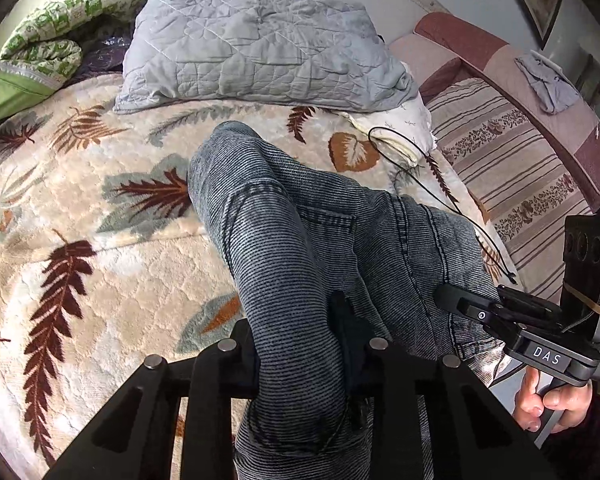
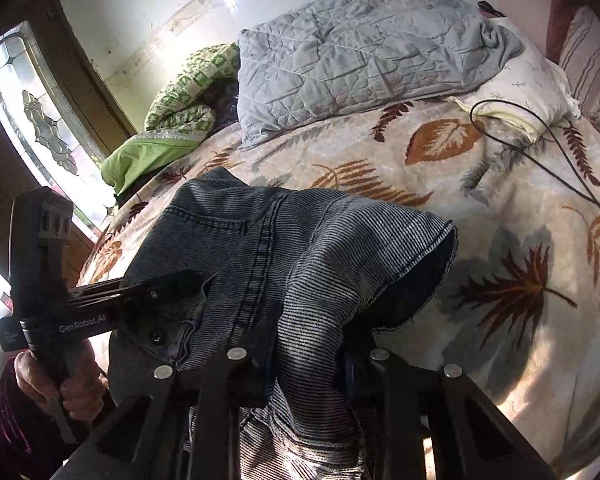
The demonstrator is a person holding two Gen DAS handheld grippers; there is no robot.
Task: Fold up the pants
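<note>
The left tool [image 1: 300, 364] is gripping a bunched fold of the grey-blue denim pants [image 1: 300, 240], its two black fingers pinching the fabric between them near the bottom of the left wrist view. The right tool [image 2: 304, 376] is likewise clamping a gathered bundle of the same pants [image 2: 284, 264], with cloth hanging down below its fingers. From the left wrist camera, the right tool [image 1: 460, 304] is showing at the pants' right edge, a hand [image 1: 552, 404] wrapping its handle. From the right wrist camera, the left tool [image 2: 180, 280] is reaching in from the left side of the pants, held by the other hand [image 2: 60, 384].

The pants are draping up from the bed between the two tools, partly lifted off a cream blanket with a leaf pattern [image 1: 100, 240], a back pocket and a seam facing up and one open leg hem [image 2: 432, 256] hanging to the right. Beyond them, a grey quilted pillow [image 1: 252, 40] is lying at the far side of the bed, a green patterned quilt [image 1: 60, 32] is sitting beside it, and a thin black cable [image 1: 420, 184] is trailing across the blanket.
</note>
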